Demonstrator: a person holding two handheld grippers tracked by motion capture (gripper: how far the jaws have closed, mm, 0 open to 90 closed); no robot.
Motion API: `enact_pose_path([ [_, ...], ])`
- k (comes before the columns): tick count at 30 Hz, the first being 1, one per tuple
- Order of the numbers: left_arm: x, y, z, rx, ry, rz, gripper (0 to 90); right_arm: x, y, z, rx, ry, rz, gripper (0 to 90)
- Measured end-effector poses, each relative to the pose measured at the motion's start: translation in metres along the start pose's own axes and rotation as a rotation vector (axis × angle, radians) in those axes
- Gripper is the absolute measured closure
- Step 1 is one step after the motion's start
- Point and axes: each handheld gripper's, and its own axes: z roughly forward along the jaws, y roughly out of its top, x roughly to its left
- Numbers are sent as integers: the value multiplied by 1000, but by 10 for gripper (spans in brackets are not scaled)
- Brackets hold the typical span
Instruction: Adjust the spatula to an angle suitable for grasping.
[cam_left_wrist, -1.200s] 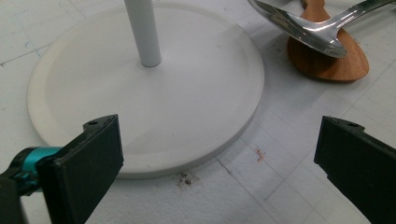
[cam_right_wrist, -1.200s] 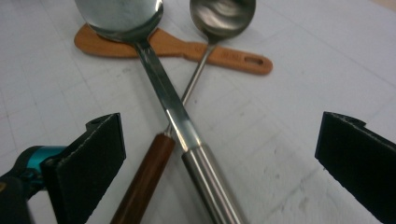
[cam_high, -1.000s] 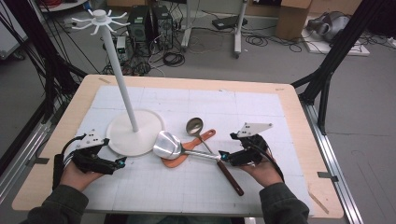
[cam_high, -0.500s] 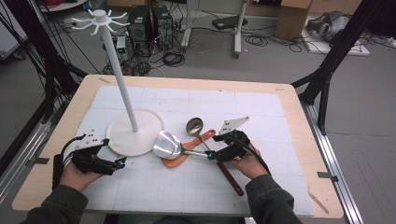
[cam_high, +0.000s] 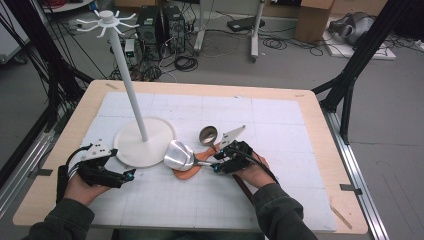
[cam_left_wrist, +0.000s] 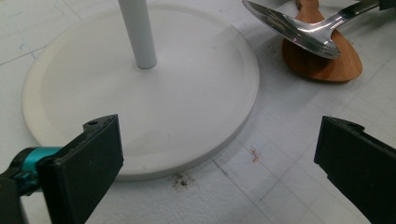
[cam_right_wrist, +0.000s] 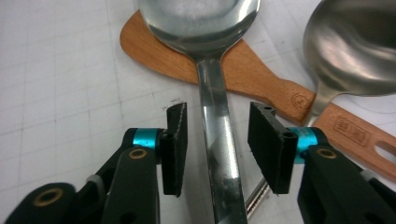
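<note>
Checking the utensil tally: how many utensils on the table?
3. Big steel spoon between the right gripper's jaws, wooden spatula under it, steel ladle beside them. None seem hidden.

A large steel serving spoon (cam_high: 179, 156) lies near the middle of the counter, its shiny bowl to the left resting on a wooden spatula (cam_right_wrist: 261, 79), its flat handle running right, level, between the right tongs' (cam_right_wrist: 215, 140) parted pads.
</note>
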Motion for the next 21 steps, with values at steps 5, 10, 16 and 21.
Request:
enact_pose_path([
  [5, 0, 0, 0, 1, 0, 1, 17, -2, 3, 10, 26, 18, -20, 605],
  [10, 0, 0, 0, 1, 1, 2, 17, -2, 7, 17, 59, 36, -58, 682],
  [16, 0, 0, 0, 4, -2, 3, 17, -6, 9, 19, 66, 51, -77, 727],
  [21, 0, 0, 0, 5, 0, 2, 17, -8, 9, 20, 62, 74, -78, 736],
])
